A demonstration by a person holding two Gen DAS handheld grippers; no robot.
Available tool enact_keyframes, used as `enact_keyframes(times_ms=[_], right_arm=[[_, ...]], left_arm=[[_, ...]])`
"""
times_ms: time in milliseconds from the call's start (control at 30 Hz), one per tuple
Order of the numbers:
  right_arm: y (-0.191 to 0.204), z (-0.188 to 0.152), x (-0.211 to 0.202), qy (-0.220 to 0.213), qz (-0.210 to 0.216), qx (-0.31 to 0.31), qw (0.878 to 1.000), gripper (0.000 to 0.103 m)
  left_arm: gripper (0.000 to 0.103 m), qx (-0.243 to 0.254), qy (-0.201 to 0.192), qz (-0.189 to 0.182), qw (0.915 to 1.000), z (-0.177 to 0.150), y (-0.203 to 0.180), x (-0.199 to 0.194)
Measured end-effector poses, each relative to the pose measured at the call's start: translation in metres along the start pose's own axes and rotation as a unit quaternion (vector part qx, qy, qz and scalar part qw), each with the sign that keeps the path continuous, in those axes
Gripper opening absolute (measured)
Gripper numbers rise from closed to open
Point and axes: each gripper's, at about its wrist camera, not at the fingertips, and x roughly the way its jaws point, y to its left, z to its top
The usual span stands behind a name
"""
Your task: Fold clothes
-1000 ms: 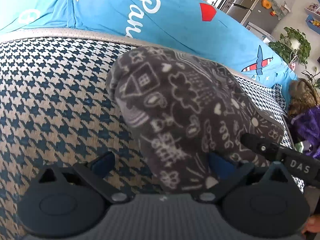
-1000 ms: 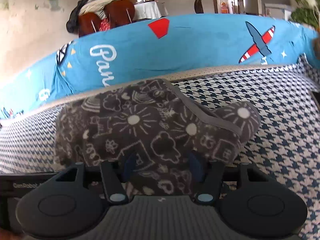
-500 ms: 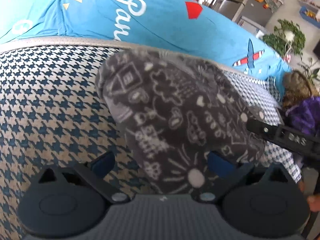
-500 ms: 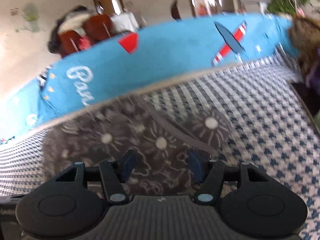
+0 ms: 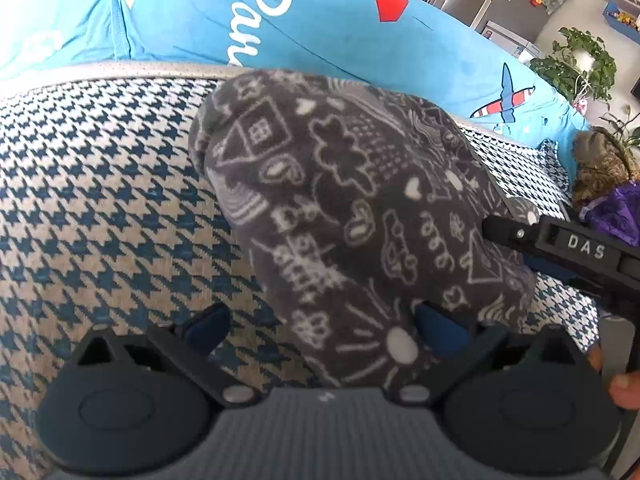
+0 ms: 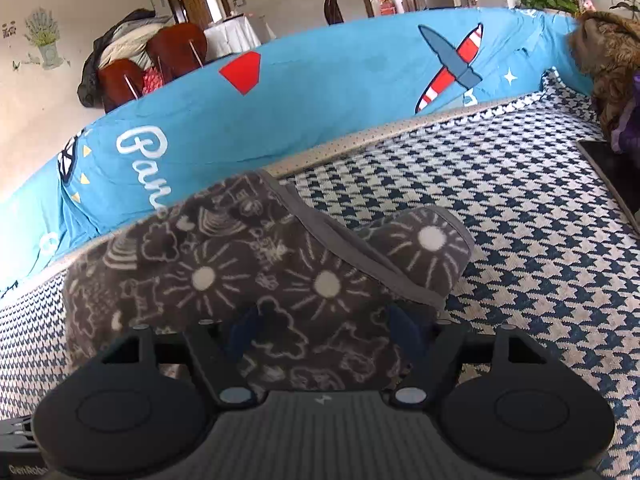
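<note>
Left wrist view: houndstooth-covered couch seat (image 5: 100, 200) fills the left and centre of frame, blue printed cover (image 5: 320, 20) runs across the top. One grey doodle-print fleece garment (image 5: 352, 208) sits mid-frame on the seat, bunched into a compact, multi-layer bundle with a hemmed edge doubled over on its right side (clearer in the right wrist view (image 6: 248, 280)).

Progress call: the garment reads as mostly folded, several layers stacked, but the outline is lumpy and not squared. Fits either a last fold being laid down or a finished bundle being lifted away; can't settle which.

Left tool (image 5: 320, 324): jaws spread wide, fabric draped between them, not clamped. Right tool (image 6: 324, 324): jaws apart too, with the bundle's near edge lying in the gap; no pinch visible.

Counts:
- couch seat: 1
- blue cover: 1
- grey garment: 1
- tools: 2
- clothes pile (image 5: 608, 192), right edge of frame, brown furry plus purple: at least 2 items, exact number unclear; presumably yet to be folded.
</note>
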Motion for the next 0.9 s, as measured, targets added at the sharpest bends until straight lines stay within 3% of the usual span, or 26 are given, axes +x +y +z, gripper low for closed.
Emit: enact_keyframes(times_ms=[367, 900], right_arm=[[0.012, 0.006, -0.022, 0.020, 0.014, 0.049, 0.998, 0.079], [0.021, -0.012, -0.044, 0.048, 0.022, 0.051, 0.997, 0.080]], left_arm=[[0.103, 0.036, -0.014, 0.029, 0.9988, -0.008, -0.011, -0.027], [0.103, 0.017, -0.012, 0.034, 0.9992, -0.040, -0.003, -0.052]])
